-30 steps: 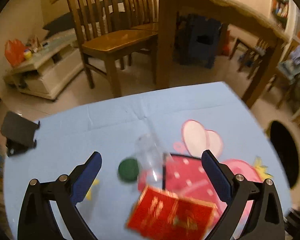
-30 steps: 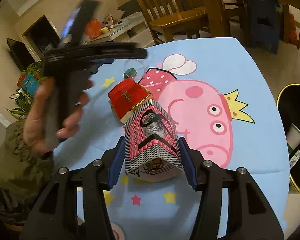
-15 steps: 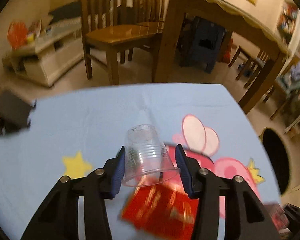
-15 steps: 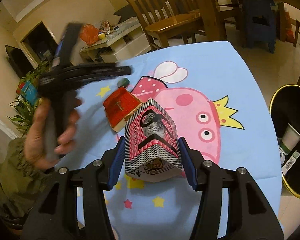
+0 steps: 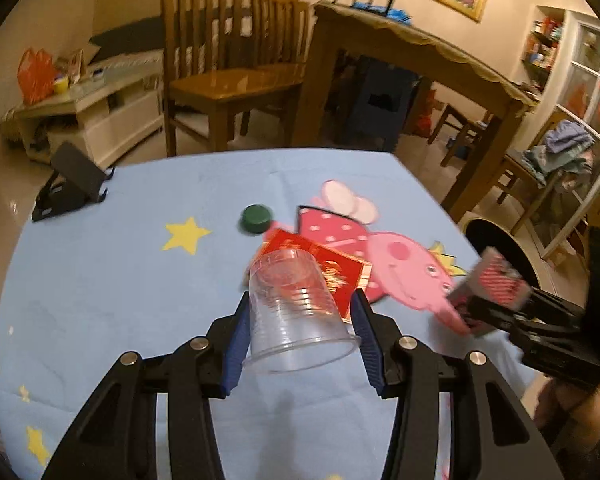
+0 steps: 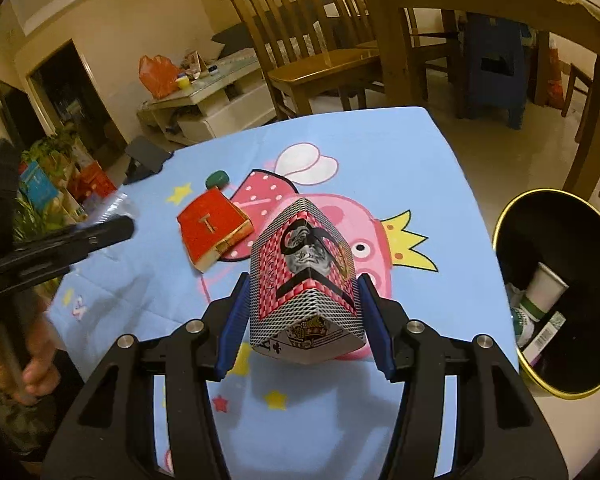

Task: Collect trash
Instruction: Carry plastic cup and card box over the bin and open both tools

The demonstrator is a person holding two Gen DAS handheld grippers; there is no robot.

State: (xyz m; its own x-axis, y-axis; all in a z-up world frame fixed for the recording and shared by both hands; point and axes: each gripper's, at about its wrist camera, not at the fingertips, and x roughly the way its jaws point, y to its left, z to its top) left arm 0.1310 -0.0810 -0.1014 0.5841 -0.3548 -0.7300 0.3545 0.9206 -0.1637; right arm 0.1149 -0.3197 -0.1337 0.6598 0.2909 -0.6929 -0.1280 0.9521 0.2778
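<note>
My left gripper (image 5: 300, 320) is shut on a clear plastic cup (image 5: 296, 312) and holds it above the blue cartoon tablecloth (image 5: 120, 280). My right gripper (image 6: 300, 300) is shut on a playing-card box (image 6: 304, 280) and holds it above the cloth. A red box (image 6: 212, 232) and a green bottle cap (image 6: 217, 178) lie on the cloth; they also show in the left wrist view as the red box (image 5: 340, 268) and the cap (image 5: 256, 218). A black trash bin (image 6: 560, 304) with gold rim stands on the floor at the right, with several items inside.
A black phone stand (image 5: 72, 184) sits at the table's far left corner. Wooden chairs (image 5: 228, 80) and a wooden dining table (image 5: 412, 52) stand beyond the table. A white low cabinet (image 6: 204, 108) is at the back left.
My left gripper closed on the clear cup, lifted it and drew back toward the near side. My right gripper kept its hold on the card box and shifted right, nearer the bin.
</note>
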